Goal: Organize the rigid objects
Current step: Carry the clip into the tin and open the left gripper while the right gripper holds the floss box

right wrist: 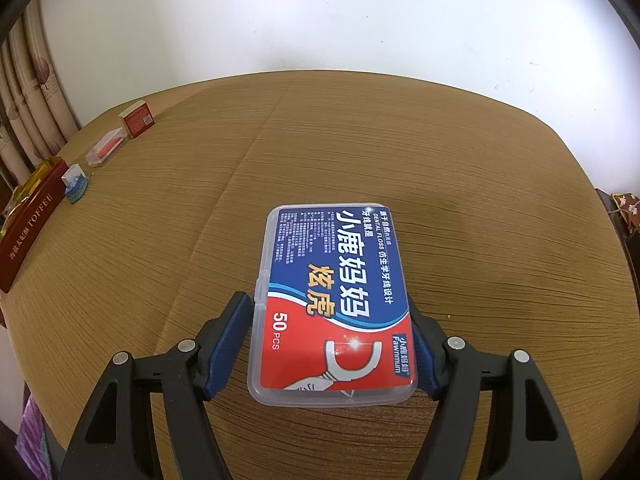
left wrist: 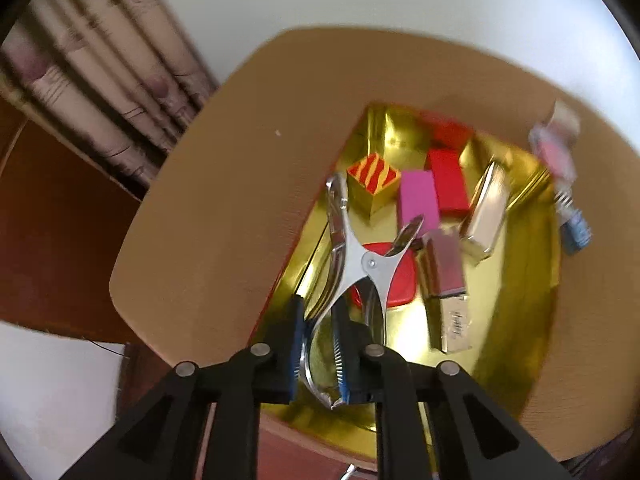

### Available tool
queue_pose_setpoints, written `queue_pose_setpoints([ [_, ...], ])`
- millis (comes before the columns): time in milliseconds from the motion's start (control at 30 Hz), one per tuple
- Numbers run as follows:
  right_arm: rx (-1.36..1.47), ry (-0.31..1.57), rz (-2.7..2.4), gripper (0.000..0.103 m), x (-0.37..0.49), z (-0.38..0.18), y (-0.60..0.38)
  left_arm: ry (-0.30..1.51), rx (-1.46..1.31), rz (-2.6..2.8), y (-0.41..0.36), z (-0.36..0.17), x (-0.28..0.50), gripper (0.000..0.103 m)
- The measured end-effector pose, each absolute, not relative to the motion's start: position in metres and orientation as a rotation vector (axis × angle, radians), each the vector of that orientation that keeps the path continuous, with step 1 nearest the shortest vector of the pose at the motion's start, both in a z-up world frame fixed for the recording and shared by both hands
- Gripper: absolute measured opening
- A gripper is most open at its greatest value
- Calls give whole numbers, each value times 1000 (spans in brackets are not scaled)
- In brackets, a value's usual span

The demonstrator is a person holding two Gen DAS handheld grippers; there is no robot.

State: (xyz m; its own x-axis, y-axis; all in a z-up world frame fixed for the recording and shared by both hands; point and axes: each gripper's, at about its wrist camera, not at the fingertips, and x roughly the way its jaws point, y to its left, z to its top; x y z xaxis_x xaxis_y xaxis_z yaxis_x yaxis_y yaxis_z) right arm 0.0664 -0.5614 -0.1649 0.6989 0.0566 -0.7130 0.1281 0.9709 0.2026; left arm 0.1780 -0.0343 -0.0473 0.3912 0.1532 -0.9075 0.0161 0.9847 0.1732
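The hole punch (left wrist: 360, 264) hangs over the gold tray (left wrist: 520, 320), one handle between the barely parted pads of the left hand-held gripper (left wrist: 318, 344). It could drop crookedly onto the boxes below. The right hand-held gripper (right wrist: 332, 344) straddles the dental floss box (right wrist: 336, 300) on the bench (right wrist: 480, 200); whether it presses, I cannot tell.

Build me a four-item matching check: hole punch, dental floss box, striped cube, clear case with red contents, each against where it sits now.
1. hole punch
2. dental floss box
3. striped cube
4. clear case with red contents

A. on the table, beside the small red box
B. in the gold tray, away from either tool
C. between the right tool's pads
D. handle between the left tool's pads

Pairs: 1-D, 2-C, 3-B, 4-A
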Motion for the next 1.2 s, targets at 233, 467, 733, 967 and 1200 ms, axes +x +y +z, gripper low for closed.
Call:
queue_pose_setpoints([
  [233,237,812,-38,64,69,-162,-564,962,110,134,-36,-21,119,29],
  [467,246,804,-30,59,63,-142,-561,932,-19,149,-12,-12,115,29],
  [733,364,763,189,59,85,-81,-511,900,-155,199,2,-21,34,30],
  [967,401,779,478,59,139,-23,-397,1006,-101,182,-14,-64,24,30],
  [1200,338,889,623,59,240,-11,-251,921,-37,183,-26,-54,13,31],
])
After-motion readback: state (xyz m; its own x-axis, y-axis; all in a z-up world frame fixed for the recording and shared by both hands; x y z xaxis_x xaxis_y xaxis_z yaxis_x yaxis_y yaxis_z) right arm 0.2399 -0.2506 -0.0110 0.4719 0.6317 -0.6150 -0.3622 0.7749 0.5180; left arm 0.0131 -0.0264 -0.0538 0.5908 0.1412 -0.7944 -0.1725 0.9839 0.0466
